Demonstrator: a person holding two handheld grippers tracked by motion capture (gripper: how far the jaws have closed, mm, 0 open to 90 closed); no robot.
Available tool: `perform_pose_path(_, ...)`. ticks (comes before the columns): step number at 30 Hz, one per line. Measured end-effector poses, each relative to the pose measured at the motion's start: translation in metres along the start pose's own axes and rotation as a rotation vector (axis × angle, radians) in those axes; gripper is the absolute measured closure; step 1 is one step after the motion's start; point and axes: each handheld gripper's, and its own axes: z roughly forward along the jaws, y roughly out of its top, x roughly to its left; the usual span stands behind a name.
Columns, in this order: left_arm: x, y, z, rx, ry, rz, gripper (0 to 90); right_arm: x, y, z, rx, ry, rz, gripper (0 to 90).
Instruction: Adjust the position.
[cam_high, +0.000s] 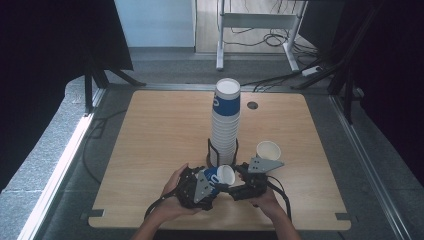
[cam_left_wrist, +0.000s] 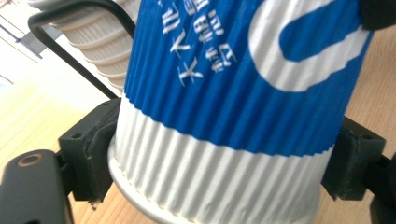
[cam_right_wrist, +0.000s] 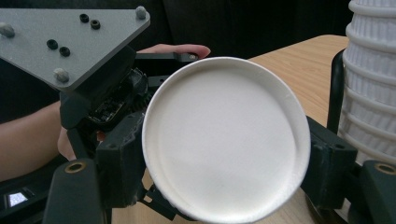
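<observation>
The blue-and-white paper cup (cam_left_wrist: 233, 116) lies sideways between both tools. The left tool (cam_left_wrist: 219, 163) clamps its base; the right tool (cam_right_wrist: 224, 158) grips its rim.

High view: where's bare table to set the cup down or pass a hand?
Bare: the table's left half, left of the cup stack; the far strip behind the stack; the right side beyond the lone cup. Crowded: front centre, where the left gripper and right gripper meet at the held cup.
</observation>
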Motion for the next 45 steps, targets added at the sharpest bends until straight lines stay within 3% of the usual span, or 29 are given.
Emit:
perform_pose_path(17,0.0,-0.003,0.002,0.008,0.004,0.028,16.1,0.0,-0.002,0.003,0.036,-0.009,0.002,25.5)
perform_pose_path(29,0.0,-0.004,0.003,0.011,0.02,0.038,16.1,-0.002,-0.001,0.001,0.022,-0.033,0.017,19.3)
perform_pose_path(42,0.001,-0.006,0.004,0.037,0.04,0.063,16.2,-0.003,0.011,-0.023,-0.038,-0.074,-0.002,20.3)
perform_pose_path(45,0.001,-0.004,0.003,0.038,0.044,0.071,16.2,-0.003,0.014,-0.029,-0.023,-0.083,-0.016,20.4)
